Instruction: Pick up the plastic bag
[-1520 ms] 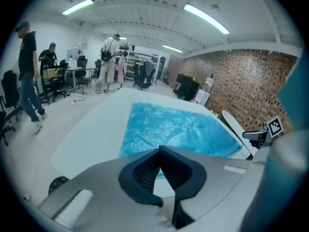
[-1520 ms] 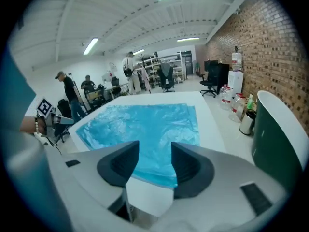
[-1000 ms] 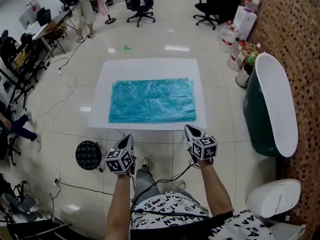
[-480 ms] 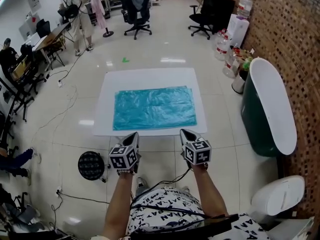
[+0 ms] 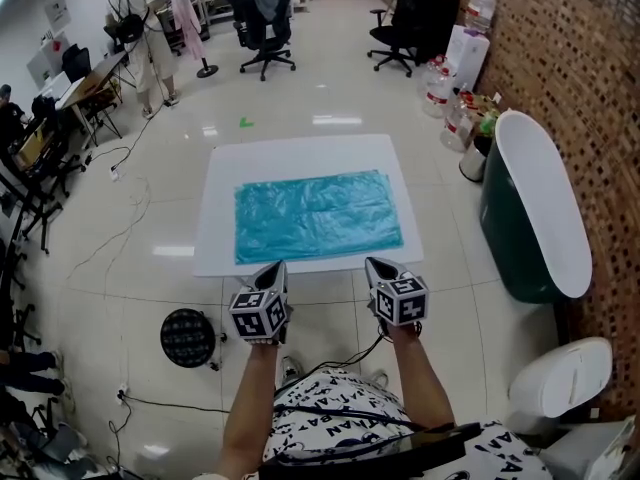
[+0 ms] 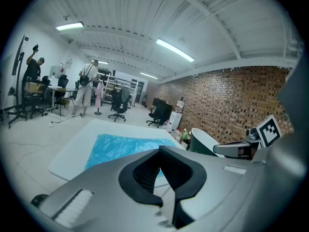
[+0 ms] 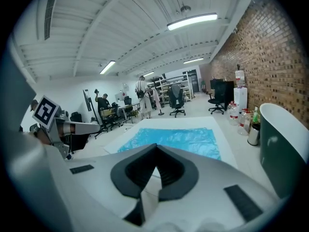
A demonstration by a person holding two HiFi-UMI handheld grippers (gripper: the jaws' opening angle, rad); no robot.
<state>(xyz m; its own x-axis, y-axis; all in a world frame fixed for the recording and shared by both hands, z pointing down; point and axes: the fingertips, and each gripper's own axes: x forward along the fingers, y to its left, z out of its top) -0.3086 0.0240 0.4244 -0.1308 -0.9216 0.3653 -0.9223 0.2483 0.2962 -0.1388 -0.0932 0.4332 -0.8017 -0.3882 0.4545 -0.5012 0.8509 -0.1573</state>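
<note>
Head view shows the left gripper [image 5: 277, 268] and the right gripper [image 5: 375, 265] held side by side in front of the person, both pointing forward at the near edge of a white sheet [image 5: 215, 183] on the floor. Each gripper's own view has its two jaws drawn together at the tips, with nothing caught between them. Just beyond the tips lies the plastic bag [image 5: 315, 216], a blue, wrinkled rectangle spread flat in the middle of the sheet, apart from both grippers. To the left of the left gripper a round black object [image 5: 188, 336] sits on the tiled floor [image 5: 130, 268]. To the right of the sheet stands a dark green tub with a white rim [image 5: 535, 203], next to a brick wall [image 5: 590, 58]. Office chairs [image 5: 265, 18] stand farther back.
</note>
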